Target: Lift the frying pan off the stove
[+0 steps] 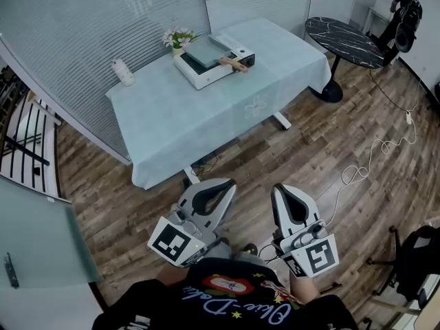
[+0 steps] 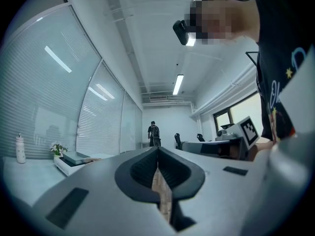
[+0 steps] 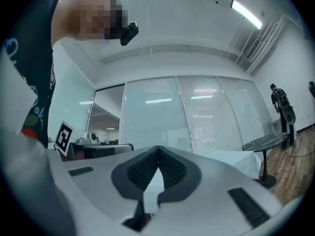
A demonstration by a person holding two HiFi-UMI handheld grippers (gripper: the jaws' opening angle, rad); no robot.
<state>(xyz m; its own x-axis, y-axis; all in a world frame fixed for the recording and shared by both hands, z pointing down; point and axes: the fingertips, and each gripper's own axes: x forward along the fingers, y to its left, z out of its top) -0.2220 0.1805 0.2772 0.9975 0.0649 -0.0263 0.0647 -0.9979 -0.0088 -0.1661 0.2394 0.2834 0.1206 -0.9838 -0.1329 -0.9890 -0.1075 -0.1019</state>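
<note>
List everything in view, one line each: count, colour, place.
table: one, pale blue cloth, mid-room
stove: one, white, table's far end
pan: one, grey, wooden handle, on stove
flowers: one pot, white and green, beside stove
bottle: one, white, table's left corner
round table: one, black marbled, far right
cable: one, white, floor at right
person: one, in black, far right corner
left gripper: one, grey, shut, empty, near body
right gripper: one, grey, shut, empty, near body

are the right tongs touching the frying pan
Apart. The head view shows the right tongs down by the person's body, with floor between them and the table bearing the frying pan.
</note>
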